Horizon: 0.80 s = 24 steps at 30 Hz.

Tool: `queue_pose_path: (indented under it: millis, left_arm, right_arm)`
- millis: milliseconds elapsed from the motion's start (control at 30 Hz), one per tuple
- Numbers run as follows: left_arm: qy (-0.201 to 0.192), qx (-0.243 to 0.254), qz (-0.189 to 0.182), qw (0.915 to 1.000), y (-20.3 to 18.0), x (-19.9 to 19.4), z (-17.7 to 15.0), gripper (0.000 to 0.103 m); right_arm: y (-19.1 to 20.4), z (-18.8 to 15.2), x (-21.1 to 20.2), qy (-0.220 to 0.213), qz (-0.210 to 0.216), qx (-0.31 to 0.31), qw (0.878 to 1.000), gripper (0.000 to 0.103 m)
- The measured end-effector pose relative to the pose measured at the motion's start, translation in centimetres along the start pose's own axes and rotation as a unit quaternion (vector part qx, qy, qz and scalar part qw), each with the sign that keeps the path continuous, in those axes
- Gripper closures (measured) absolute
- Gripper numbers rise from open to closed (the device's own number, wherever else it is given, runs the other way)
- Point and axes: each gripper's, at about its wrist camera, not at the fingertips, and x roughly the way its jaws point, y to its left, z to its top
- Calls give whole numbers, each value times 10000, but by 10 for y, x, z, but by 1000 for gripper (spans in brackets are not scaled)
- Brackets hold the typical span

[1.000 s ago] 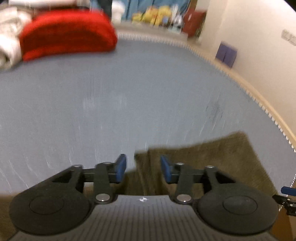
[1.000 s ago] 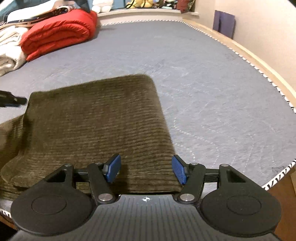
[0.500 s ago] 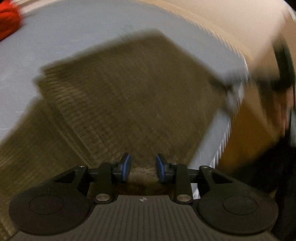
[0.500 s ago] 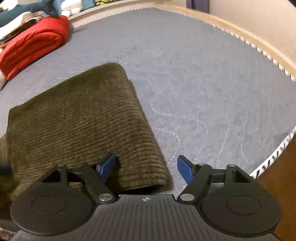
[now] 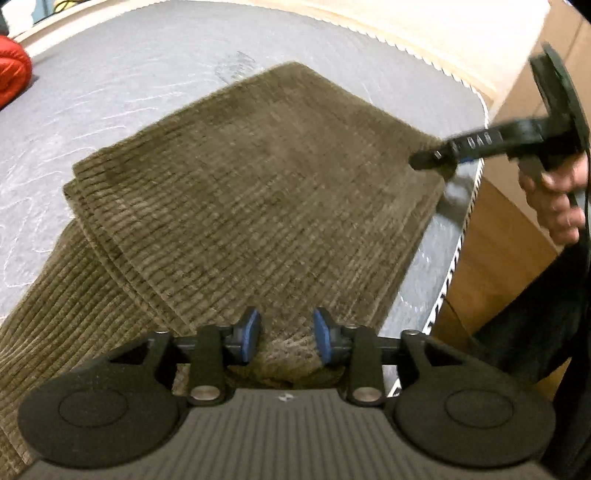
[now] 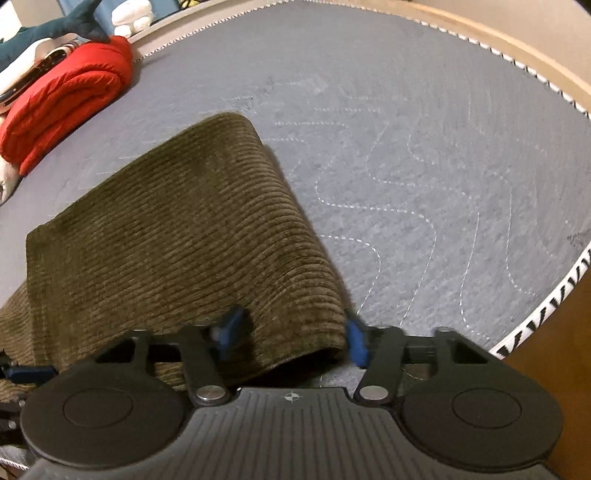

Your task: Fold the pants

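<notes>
On the mattress [image 6: 424, 147], folded pants [image 6: 177, 236] run lengthwise leftward (fingers unclenched: left opening, right closing).

It was a bedroom in a home. A grey quilted mattress [image 6: 424, 155] with zigzag edge trim filled both views, set in a pale wooden frame [image 6: 517, 40]. At ten o'clock in the right wrist view lay a rolled red duvet [image 6: 70, 99], a plush shark [image 6: 55, 27] and white bedding [image 6: 7, 181].
</notes>
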Motion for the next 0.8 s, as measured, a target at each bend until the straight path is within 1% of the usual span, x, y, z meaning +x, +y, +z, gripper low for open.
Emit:
queue_pose_path:
  millis: [33, 67, 100, 133, 167, 200, 267, 333, 400, 467, 500, 533, 600, 700, 800]
  left_arm:
    - [-121, -77, 32, 9999, 2, -5, 1, 50]
    - [-300, -173, 106, 9993, 5, -10, 4, 41]
    - [-480, -277, 152, 9983, 7, -15, 8, 35]
    - [-677, -403, 137, 9968, 9, -22, 12, 34]
    - [-895, -575, 94, 9943, 13, -29, 16, 30]
    - [-1117, -767, 42, 9908, 17, -37, 21, 23]
    - [-1530, -1076, -69, 9823, 22, -52, 31, 16]
    - [-1852, -1311, -252, 9736, 26, -64, 41, 14]
    - [-2091, -1555, -507, 9641, 30, -71, 50, 7]
    - [-2194, -1740, -789, 9567, 35, -76, 57, 1]
    - [-2211, -1796, -886, 9545, 37, -77, 60, 1]
    - [-2213, -1844, -959, 9528, 39, -77, 61, 1]
    - [-2140, -1896, -1054, 9525, 42, -76, 63, 1]
    - [-2048, -1931, -1029, 9540, 46, -77, 63, 1]
    - [-2101, -1925, -1023, 9531, 52, -81, 61, 1]
  right_arm:
    - [1, 0, -3, -50, -3, -30, 10000, 62]
    - [2, 0, -7, -107, 1, -67, 9999, 68]
    - [6, 0, -12, -185, 5, -138, 9997, 71]
    - [13, -2, -19, -317, -22, -305, 9990, 73]
    - [21, -4, -26, -483, -69, -538, 9974, 75]
    - [31, -7, -34, -686, -119, -835, 9941, 75]
    - [54, -15, -48, -1088, -156, -1420, 9837, 76]
    - [79, -27, -62, -1464, -124, -2024, 9682, 77]
    - [104, -44, -72, -1797, -83, -2626, 9480, 77]
    - [126, -62, -80, -2030, 36, -3126, 9279, 78]
    - [135, -71, -82, -2132, 96, -3346, 9179, 78]
    - [144, -80, -86, -2228, 160, -3561, 9074, 78]
    - [159, -94, -91, -2397, 278, -3930, 8873, 78]
    - [174, -113, -97, -2608, 424, -4379, 8593, 78]
    - [185, -129, -104, -2769, 566, -4748, 8335, 78]
